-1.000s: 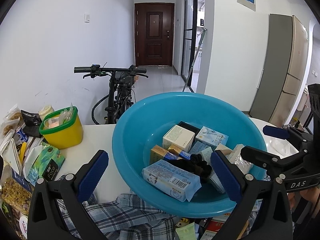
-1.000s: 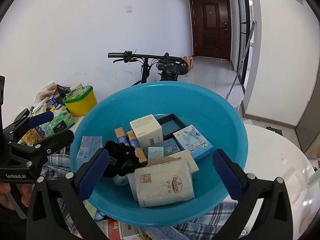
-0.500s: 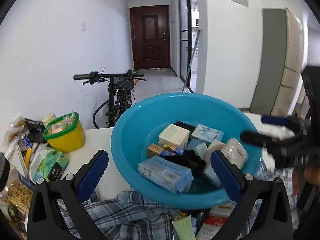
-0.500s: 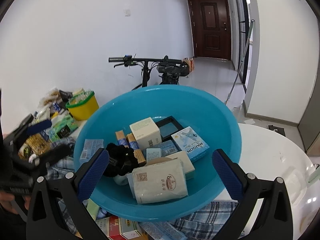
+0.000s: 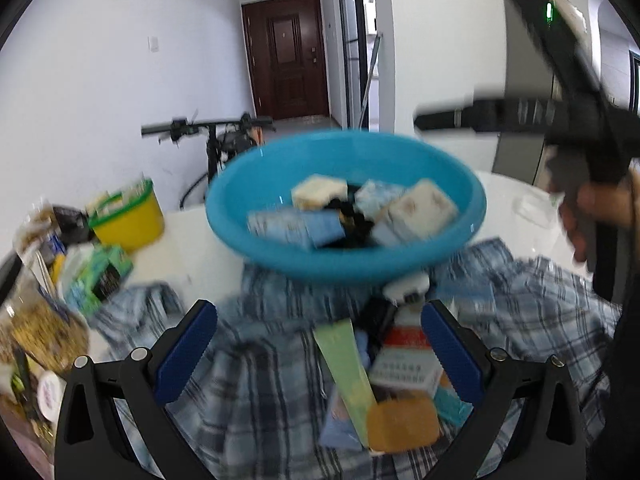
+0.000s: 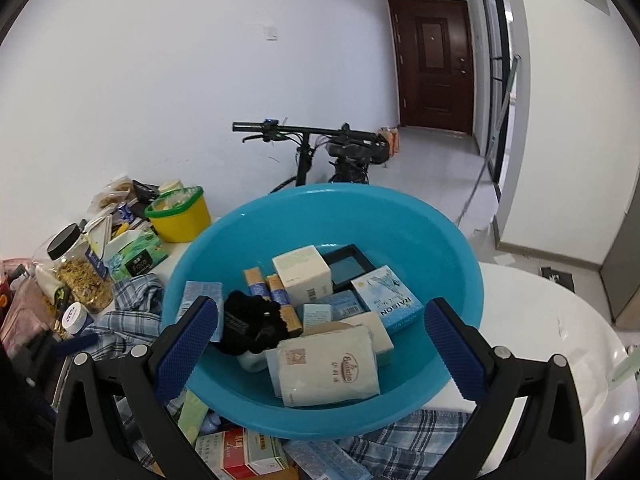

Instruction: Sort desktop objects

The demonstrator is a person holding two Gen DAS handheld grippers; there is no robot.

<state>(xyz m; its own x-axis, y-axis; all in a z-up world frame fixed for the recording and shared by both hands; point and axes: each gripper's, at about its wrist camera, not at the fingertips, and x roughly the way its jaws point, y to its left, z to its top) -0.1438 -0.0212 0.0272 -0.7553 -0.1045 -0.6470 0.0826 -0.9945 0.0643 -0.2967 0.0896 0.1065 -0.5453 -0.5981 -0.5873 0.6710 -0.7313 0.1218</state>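
Observation:
A blue basin (image 5: 360, 156) (image 6: 360, 216) rests on a plaid cloth (image 5: 248, 400) and holds several boxes, a white tissue pack (image 6: 328, 364) and a black fuzzy item (image 6: 252, 320). My left gripper (image 5: 318, 344) is open over the loose pile in front of the basin: a green tube (image 5: 344, 364), a red and white box (image 5: 404, 360) and an orange item (image 5: 402, 424). The left wrist view is motion-blurred. My right gripper (image 6: 320, 328) is open in front of the basin's near rim, holding nothing. It also shows high at the right, as the right gripper (image 5: 520, 116) in a hand (image 5: 592, 208).
A yellow tub with a green rim (image 6: 180, 216) (image 5: 128, 220), a jar (image 6: 78, 268) and snack packs crowd the table's left side. More boxes (image 6: 248, 456) lie under the basin's near edge. A bicycle (image 6: 320, 152) stands behind the white table (image 6: 540, 320).
My left gripper has pulled back from the basin and dropped over the pile on the plaid cloth, blurring its view. The right gripper has backed off and risen slightly.

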